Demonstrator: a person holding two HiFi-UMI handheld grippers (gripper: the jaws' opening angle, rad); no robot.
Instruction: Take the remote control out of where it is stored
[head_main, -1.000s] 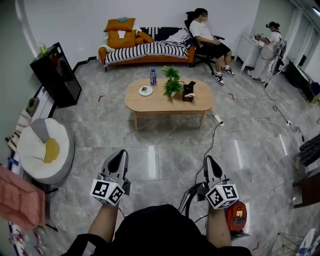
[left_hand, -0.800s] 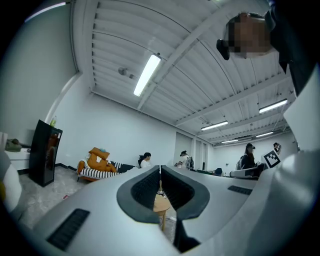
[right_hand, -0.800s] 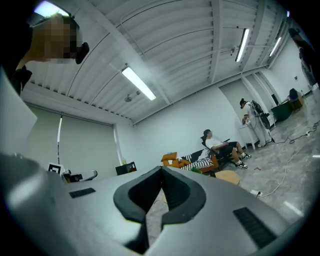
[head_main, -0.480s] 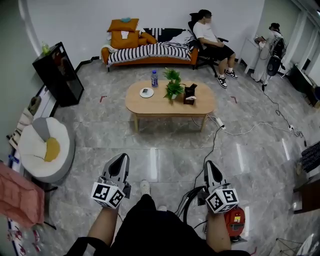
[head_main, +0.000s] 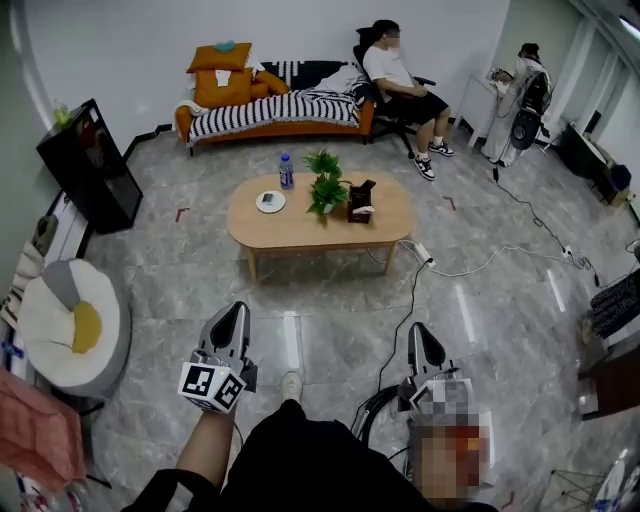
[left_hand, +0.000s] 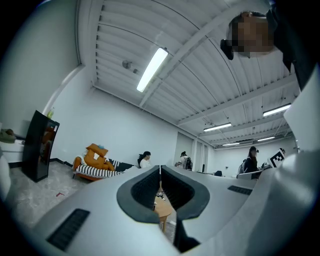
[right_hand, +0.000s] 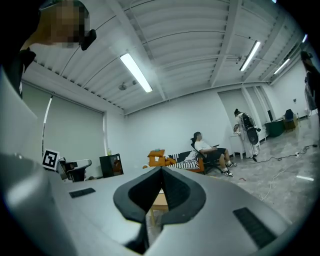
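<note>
An oval wooden coffee table (head_main: 300, 228) stands some way ahead on the grey floor. On it sit a black open-top box (head_main: 360, 200), a small green plant (head_main: 325, 182), a water bottle (head_main: 286, 170) and a white dish (head_main: 270, 201). No remote control can be made out from here. My left gripper (head_main: 235, 309) and right gripper (head_main: 419, 329) are held level, short of the table, and point toward it. Both are shut with nothing between the jaws. The left gripper view shows its tips (left_hand: 160, 168) pressed together, and the right gripper view shows the same for the right tips (right_hand: 161, 170).
A striped sofa (head_main: 275, 105) lines the far wall, with a person seated on a chair (head_main: 395, 80) and another person (head_main: 517, 90) at the right. A black cabinet (head_main: 88, 165) and round pouf (head_main: 70, 320) stand left. Cables (head_main: 440, 268) trail across the floor.
Both grippers have moved forward toward the coffee table, still shut. The table and sofa have shifted left in the head view. A foot now shows between the grippers.
</note>
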